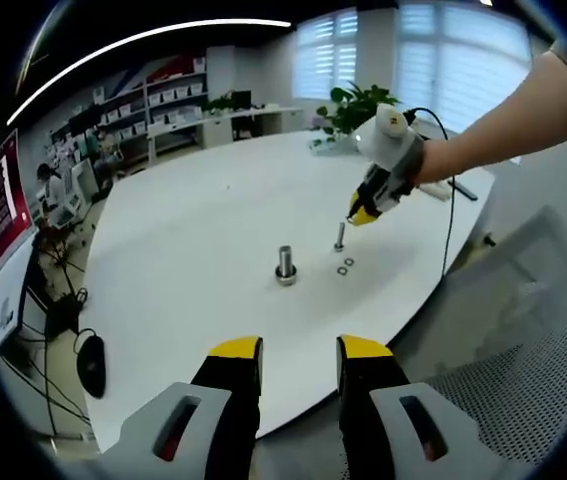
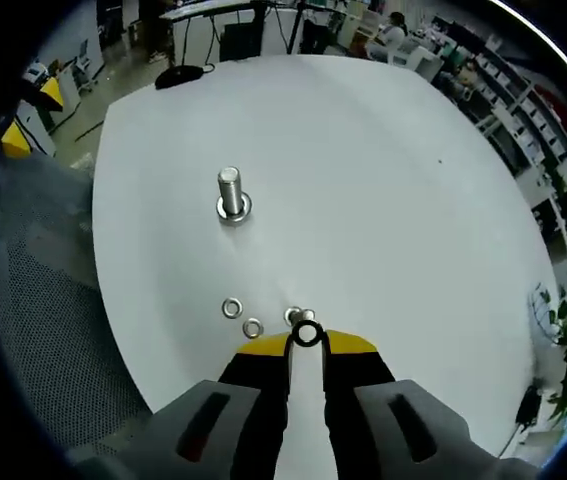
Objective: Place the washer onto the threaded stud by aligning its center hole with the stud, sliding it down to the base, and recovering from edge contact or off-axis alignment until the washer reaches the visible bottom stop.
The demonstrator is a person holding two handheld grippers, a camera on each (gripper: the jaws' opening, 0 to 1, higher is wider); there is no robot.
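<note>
Two views, left gripper view first: yellow-tipped left gripper (image 1: pixel 299 352) low over the near edge of the broad white oval surface (image 1: pixel 193 220), jaws parted with nothing between them. Near the middle of the surface, upright silver threaded stud with a wide round base (image 1: pixel 285 265). Just beside it to the right, a slimmer upright silver bolt (image 1: pixel 340 236) and two small loose metal rings (image 1: pixel 346 266) lying flat. Above the bolt, right gripper (image 1: pixel 357 216) reaching in from the right on a person's bare forearm (image 1: pixel 508 115), tips pointing down; jaw state hard to tell here. Potted green plant (image 1: pixel 361 102) at the far edge. Right gripper view: right gripper (image 2: pixel 307 342) with jaws drawn nearly together, pinching a small dark ring-shaped washer (image 2: pixel 307 334) at the tips, hole facing the camera. Directly behind the tips, the slim bolt (image 2: pixel 294 316), touching or just apart, cannot tell which. Left of it, the two loose rings (image 2: pixel 242 317). Farther up, well apart from the washer, the threaded stud (image 2: pixel 231 196) standing bare on its base.
</note>
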